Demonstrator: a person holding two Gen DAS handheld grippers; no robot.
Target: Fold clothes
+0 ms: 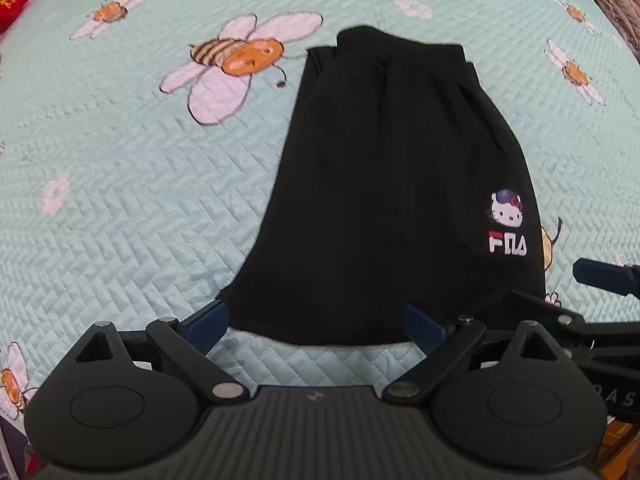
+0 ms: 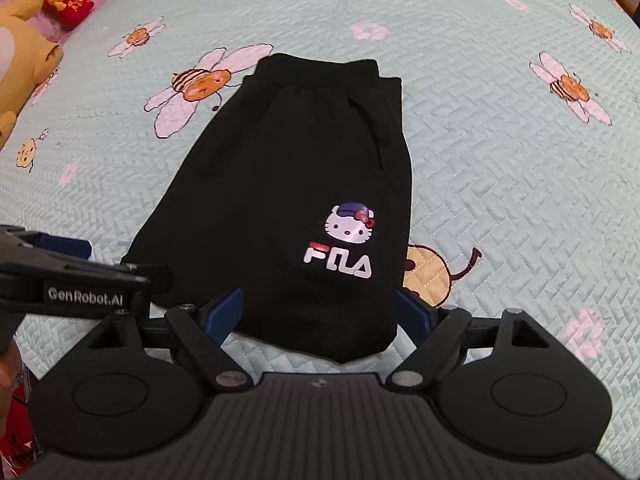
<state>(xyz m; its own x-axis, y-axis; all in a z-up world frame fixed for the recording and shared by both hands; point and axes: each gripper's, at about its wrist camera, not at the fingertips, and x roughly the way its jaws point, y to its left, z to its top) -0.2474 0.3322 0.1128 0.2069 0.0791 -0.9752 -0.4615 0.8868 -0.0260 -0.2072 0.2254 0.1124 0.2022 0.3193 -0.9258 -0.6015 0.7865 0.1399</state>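
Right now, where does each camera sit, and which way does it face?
Left wrist: on the left gripper, facing along its open fingers at the shorts' hem; the right gripper shows at the right edge.
Right wrist: on the right gripper, also open, facing the hem; the left gripper enters left.
Shared: shorts, bedspread.

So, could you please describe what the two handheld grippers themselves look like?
Both look alike: the left gripper and the right gripper have matte black bodies with a ribbed centre panel, two round discs, black link arms with silver pins, and dark blue fingers. White "GenRobot.AI" lettering shows on the left gripper's side in the right wrist view.
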